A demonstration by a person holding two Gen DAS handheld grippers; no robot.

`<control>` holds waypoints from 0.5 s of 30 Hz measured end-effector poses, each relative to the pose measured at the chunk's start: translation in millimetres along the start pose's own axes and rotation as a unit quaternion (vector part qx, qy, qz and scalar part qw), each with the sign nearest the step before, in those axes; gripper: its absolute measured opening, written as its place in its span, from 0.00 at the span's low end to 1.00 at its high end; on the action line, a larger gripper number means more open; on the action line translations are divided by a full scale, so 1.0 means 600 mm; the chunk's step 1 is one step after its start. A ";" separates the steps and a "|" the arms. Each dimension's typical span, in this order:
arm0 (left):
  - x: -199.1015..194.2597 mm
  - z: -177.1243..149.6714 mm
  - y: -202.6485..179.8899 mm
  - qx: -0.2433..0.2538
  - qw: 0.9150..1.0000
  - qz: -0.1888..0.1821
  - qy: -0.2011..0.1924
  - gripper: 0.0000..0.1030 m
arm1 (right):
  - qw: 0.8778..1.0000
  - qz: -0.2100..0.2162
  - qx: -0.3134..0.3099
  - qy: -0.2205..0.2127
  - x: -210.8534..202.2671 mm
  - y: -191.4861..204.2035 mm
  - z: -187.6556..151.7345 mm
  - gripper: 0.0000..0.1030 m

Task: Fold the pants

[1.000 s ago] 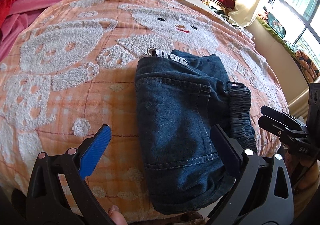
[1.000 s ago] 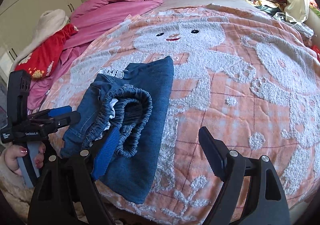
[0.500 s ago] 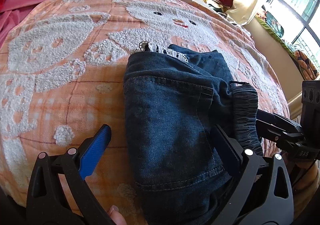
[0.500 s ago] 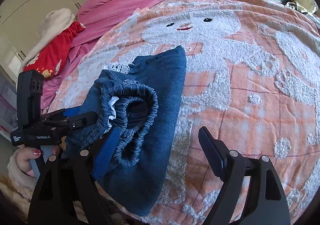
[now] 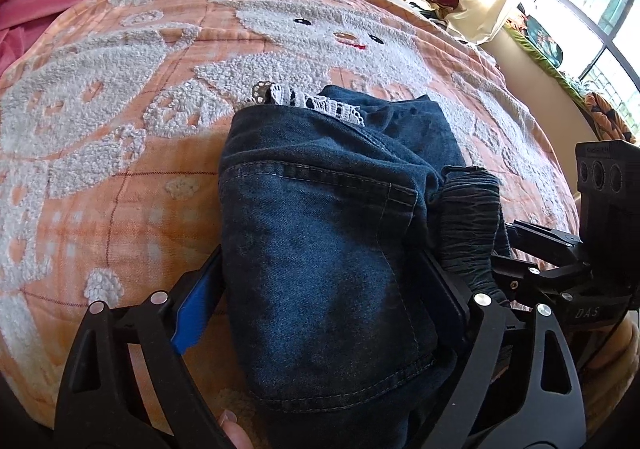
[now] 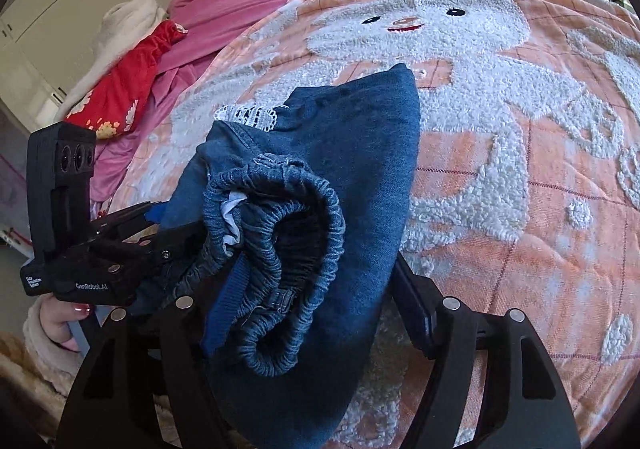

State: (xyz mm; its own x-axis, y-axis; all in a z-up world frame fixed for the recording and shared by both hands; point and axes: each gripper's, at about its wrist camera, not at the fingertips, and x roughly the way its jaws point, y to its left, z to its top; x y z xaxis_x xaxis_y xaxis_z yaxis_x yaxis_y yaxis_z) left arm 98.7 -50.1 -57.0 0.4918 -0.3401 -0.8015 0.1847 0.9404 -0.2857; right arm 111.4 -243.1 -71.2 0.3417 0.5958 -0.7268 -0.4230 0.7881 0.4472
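Folded pants on bedspread

Pants: dark blue denim, folded into a compact bundle, lying flat on the blanket near its front edge. Gathered elastic waistband curls open at one end. White lace trim protrudes at the far end.

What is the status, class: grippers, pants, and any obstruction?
Left gripper and right gripper both closing, folded denim pants between the fingers. Pants bundled on orange quilt, elastic waistband exposed. Nothing in the way.
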 end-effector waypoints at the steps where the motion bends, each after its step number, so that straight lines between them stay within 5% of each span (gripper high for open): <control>1: 0.002 0.001 0.000 0.000 1.000 0.000 0.000 0.80 | 1.000 0.002 0.000 0.000 0.001 -0.001 0.001 0.66; 5: 0.003 0.001 -0.002 0.001 1.000 0.001 0.001 0.78 | 1.000 0.008 -0.001 -0.006 0.003 -0.002 0.002 0.67; 7: 0.003 0.002 -0.003 0.000 1.000 0.003 -0.002 0.70 | 1.000 0.011 -0.004 -0.010 0.003 -0.002 0.002 0.66; 15: -0.007 0.007 -0.002 -0.016 1.000 -0.007 -0.008 0.54 | 0.999 0.039 -0.014 -0.032 -0.007 0.016 0.000 0.43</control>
State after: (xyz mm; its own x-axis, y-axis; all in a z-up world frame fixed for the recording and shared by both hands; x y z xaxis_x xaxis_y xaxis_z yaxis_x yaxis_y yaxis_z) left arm 99.7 -49.4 -51.0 0.5029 -0.3531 -0.7889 0.1643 0.9351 -0.3138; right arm 105.7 -238.3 -63.8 0.3604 0.6641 -0.6550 -0.4736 0.7353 0.4848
